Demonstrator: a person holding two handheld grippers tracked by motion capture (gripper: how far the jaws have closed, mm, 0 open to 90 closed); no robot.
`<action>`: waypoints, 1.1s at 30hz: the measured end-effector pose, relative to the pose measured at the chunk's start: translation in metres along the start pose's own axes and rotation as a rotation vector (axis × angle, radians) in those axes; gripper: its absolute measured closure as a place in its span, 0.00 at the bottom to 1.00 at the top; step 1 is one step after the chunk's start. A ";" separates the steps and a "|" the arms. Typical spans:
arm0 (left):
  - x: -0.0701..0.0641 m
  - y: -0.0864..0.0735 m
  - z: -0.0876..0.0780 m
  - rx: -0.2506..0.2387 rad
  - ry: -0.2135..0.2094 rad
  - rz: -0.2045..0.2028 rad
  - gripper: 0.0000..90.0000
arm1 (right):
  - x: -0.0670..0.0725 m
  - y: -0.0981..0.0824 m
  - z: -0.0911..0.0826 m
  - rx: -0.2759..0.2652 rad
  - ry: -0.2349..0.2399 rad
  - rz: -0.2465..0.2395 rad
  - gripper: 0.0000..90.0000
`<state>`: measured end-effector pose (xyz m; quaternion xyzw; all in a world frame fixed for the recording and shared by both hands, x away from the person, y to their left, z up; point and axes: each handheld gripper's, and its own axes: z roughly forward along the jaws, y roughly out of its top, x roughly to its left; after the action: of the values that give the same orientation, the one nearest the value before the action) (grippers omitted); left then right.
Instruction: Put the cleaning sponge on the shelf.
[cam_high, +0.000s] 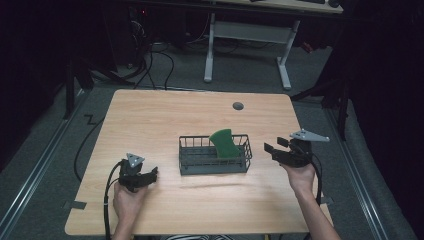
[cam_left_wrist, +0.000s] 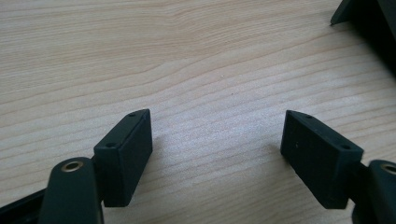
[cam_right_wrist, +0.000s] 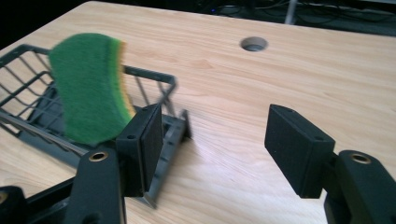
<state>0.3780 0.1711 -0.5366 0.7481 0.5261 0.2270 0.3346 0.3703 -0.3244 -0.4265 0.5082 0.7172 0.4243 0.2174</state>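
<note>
A green sponge (cam_high: 224, 143) with a yellow back leans upright in the right half of a dark wire basket (cam_high: 190, 167) at the table's middle. My right gripper (cam_high: 274, 150) hovers just right of the basket, its jaws apart and pointing left toward it. In the right gripper view the sponge (cam_right_wrist: 88, 86) stands behind the left jaw, the basket's rim (cam_right_wrist: 149, 73) is close by, and the gripper (cam_right_wrist: 215, 126) has only bare wood between its pads. My left gripper (cam_high: 154, 173) rests low at the front left, open (cam_left_wrist: 217, 135) over bare tabletop.
The wooden table (cam_high: 150, 115) has a round cable hole (cam_high: 238, 106) at the back right. A dark corner of the basket (cam_left_wrist: 373, 18) shows at the upper right of the left gripper view. A white-legged desk (cam_high: 210, 50) stands beyond the table.
</note>
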 end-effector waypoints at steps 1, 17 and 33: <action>0.000 0.000 0.000 0.000 0.000 0.000 0.28 | -0.004 -0.003 -0.002 -0.001 -0.006 0.006 0.42; 0.000 0.000 0.000 0.000 0.000 -0.001 0.28 | -0.033 -0.043 -0.015 -0.001 -0.048 0.089 0.43; 0.000 0.000 0.000 0.000 0.000 -0.001 0.28 | -0.042 -0.076 -0.004 0.052 -0.086 0.104 0.44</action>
<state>0.3780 0.1713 -0.5366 0.7480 0.5263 0.2267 0.3349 0.3424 -0.3741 -0.4919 0.5680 0.6907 0.3940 0.2123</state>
